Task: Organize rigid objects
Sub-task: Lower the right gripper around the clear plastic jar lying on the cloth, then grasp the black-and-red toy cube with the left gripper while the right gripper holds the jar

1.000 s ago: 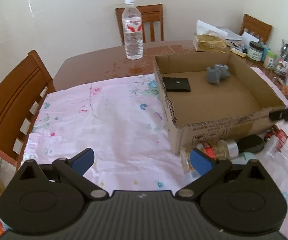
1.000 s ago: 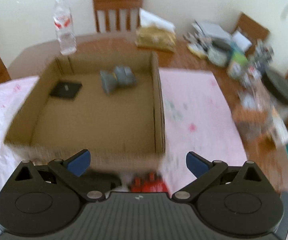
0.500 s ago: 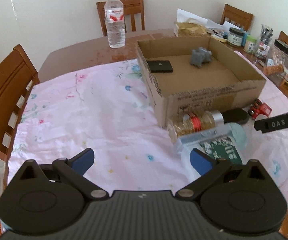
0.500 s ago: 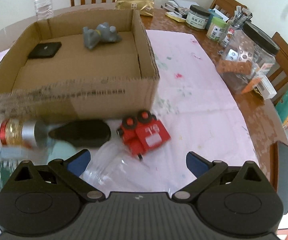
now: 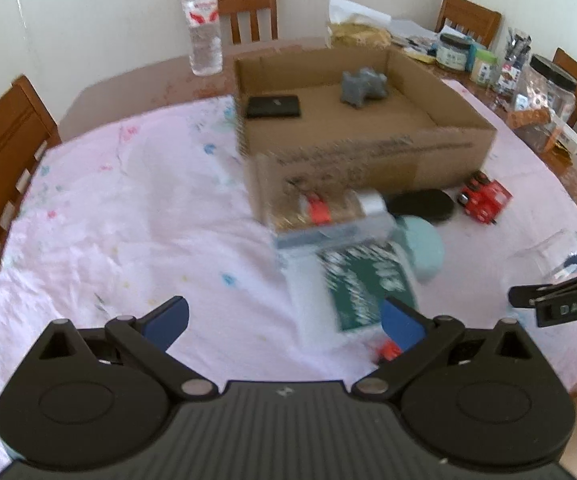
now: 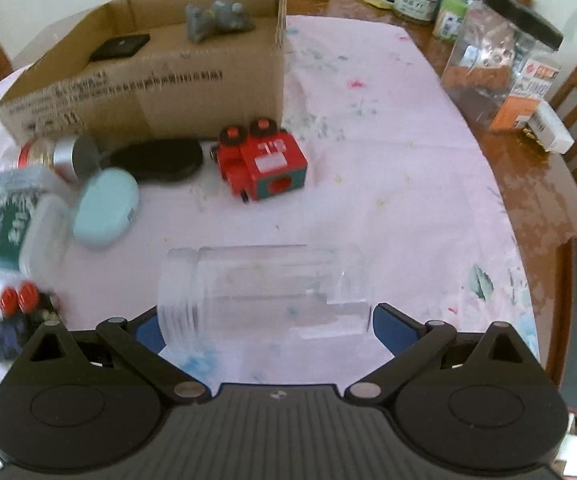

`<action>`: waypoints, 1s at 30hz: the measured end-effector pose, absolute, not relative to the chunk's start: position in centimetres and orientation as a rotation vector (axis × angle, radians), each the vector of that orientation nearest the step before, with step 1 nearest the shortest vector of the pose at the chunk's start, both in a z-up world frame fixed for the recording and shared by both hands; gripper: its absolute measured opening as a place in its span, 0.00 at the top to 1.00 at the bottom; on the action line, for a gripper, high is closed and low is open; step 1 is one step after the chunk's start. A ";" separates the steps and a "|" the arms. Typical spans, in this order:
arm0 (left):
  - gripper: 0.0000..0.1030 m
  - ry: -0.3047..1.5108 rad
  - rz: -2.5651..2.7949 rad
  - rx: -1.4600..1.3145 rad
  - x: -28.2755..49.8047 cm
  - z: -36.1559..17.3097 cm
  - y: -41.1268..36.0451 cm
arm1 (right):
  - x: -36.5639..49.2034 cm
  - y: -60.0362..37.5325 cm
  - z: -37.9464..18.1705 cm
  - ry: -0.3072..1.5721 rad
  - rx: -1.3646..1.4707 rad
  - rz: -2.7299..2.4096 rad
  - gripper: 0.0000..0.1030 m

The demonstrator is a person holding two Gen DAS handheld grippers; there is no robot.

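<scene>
Now right gripper (image 6: 264, 326) nearest the clear jar (image 6: 264, 286), jaws spread wide and holding nothing, jar lying on its side right between the blue pads (image 6: 392, 326). Long axis crosswise to the jaws, threaded mouth toward the left pad, base toward the right; probably too long to clamp end to end, so likely needs a turn of the wrist to close across the body. Lies near the worktop's front edge, well short of the box (image 6: 148, 80). Left gripper (image 5: 284, 320) also wide open and empty, hovering over the cloth (image 5: 128, 216), green-labelled tub (image 5: 352, 280) just ahead of its right pad
</scene>
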State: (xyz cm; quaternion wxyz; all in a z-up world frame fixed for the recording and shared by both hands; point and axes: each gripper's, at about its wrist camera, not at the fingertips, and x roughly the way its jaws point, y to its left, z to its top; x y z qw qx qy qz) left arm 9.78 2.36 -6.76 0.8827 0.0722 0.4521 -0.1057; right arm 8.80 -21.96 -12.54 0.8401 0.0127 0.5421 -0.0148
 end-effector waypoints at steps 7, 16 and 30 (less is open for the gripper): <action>0.01 1.014 -0.181 0.078 7.5 -8.4 -0.7 | 8.3 -22.7 -13.1 1.134 -0.061 0.096 0.00; 0.01 1.034 -0.093 0.021 6.9 -11.3 -3.3 | 7.7 -23.2 -13.1 1.096 -0.091 0.153 0.00; 0.17 0.970 -0.073 0.066 5.2 -11.9 -1.5 | 7.2 -23.4 -13.2 1.067 -0.114 0.199 0.00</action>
